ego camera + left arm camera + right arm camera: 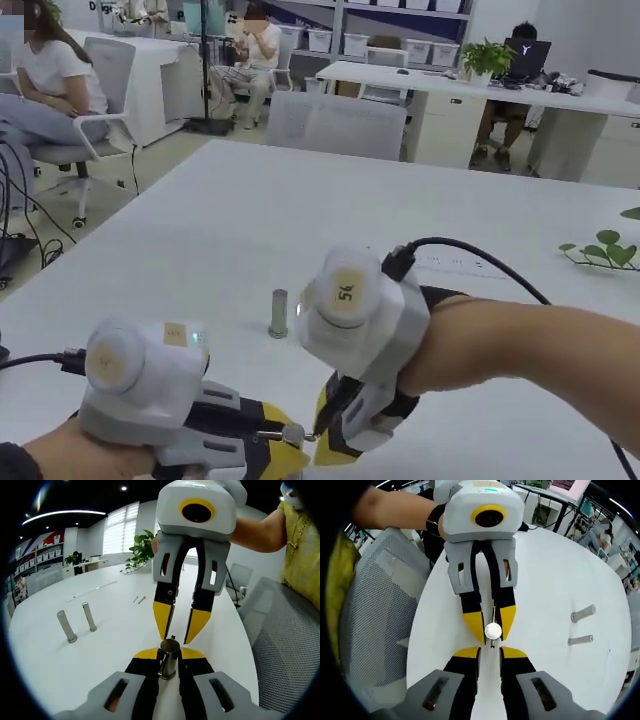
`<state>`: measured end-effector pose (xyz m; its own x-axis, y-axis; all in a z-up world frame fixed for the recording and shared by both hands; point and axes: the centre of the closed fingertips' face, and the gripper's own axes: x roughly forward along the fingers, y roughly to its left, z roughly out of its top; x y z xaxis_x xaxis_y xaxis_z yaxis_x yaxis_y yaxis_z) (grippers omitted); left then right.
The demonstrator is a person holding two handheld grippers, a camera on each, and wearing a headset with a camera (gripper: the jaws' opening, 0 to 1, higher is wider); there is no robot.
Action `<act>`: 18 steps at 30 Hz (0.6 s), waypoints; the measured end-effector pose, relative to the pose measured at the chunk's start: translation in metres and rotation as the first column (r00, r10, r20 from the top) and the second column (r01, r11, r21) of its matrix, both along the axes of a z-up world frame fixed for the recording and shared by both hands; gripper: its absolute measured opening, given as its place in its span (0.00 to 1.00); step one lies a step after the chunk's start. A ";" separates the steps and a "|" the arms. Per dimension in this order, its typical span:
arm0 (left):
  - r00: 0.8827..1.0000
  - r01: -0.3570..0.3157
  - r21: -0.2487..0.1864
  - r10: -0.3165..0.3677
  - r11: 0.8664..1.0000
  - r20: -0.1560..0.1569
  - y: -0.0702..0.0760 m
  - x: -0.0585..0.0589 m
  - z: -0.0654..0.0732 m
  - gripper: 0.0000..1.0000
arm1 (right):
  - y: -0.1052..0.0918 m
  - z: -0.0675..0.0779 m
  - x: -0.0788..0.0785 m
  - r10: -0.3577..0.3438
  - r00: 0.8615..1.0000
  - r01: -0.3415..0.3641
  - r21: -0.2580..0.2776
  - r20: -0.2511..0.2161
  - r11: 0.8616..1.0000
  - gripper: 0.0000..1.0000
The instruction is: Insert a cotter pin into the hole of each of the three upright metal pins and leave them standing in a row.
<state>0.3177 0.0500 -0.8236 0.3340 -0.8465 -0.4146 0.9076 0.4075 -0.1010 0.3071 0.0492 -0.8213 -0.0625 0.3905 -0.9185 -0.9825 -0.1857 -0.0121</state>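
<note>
My left gripper (pixel 169 656) is shut on a short metal pin (pixel 168 665), lifted off the white table (pixel 115 645). The right gripper (pixel 176 632) comes down on it from above, yellow tips just over the pin's top, pinching a thin cotter pin (pixel 168 629). In the right gripper view my right gripper (pixel 490 653) faces the held pin's round end (pixel 493 630) between the left gripper's fingers (pixel 472 622). Two more metal pins (pixel 66 626) (pixel 89 616) stand side by side on the table. The head view has the grippers meeting at the near edge (pixel 305 436), with one standing pin (pixel 278 313) behind.
Two loose cotter pins (pixel 138 599) lie further out on the table. A mesh chair (pixel 280 645) stands at the table's edge beside me. A potted plant (pixel 140 552) sits at the far end, and people sit at desks beyond (pixel 60 80).
</note>
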 end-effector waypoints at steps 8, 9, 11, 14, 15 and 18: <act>1.000 -0.003 -0.004 0.003 1.000 -0.002 0.000 0.000 0.000 0.11 | -0.003 0.001 0.001 -0.023 1.000 0.024 0.051 -0.014 0.998 0.19; 1.000 -0.003 -0.005 0.003 1.000 -0.003 0.000 0.001 0.000 0.11 | -0.003 0.002 0.001 -0.025 1.000 0.026 0.060 -0.016 0.998 0.19; 1.000 -0.003 -0.006 0.003 1.000 -0.003 0.000 0.001 0.000 0.11 | -0.004 0.002 0.002 -0.041 0.999 0.042 0.087 -0.022 0.995 0.22; 1.000 -0.003 -0.007 0.003 1.000 -0.005 0.000 0.001 0.000 0.11 | -0.004 0.003 0.000 -0.066 0.997 0.072 0.138 -0.050 0.988 0.25; 1.000 -0.003 -0.007 0.003 1.000 -0.005 0.000 0.001 0.000 0.11 | -0.006 0.003 0.000 -0.071 0.996 0.078 0.147 -0.053 0.986 0.26; 1.000 -0.001 -0.006 0.001 1.000 -0.006 0.001 0.001 0.000 0.11 | -0.010 0.003 0.000 -0.084 0.995 0.093 0.178 -0.056 0.980 0.28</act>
<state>0.3187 0.0505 -0.8233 0.3320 -0.8488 -0.4114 0.9066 0.4075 -0.1093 0.3069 0.0391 -0.8179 -0.0626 0.5550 -0.8295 -0.9952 -0.0970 0.0102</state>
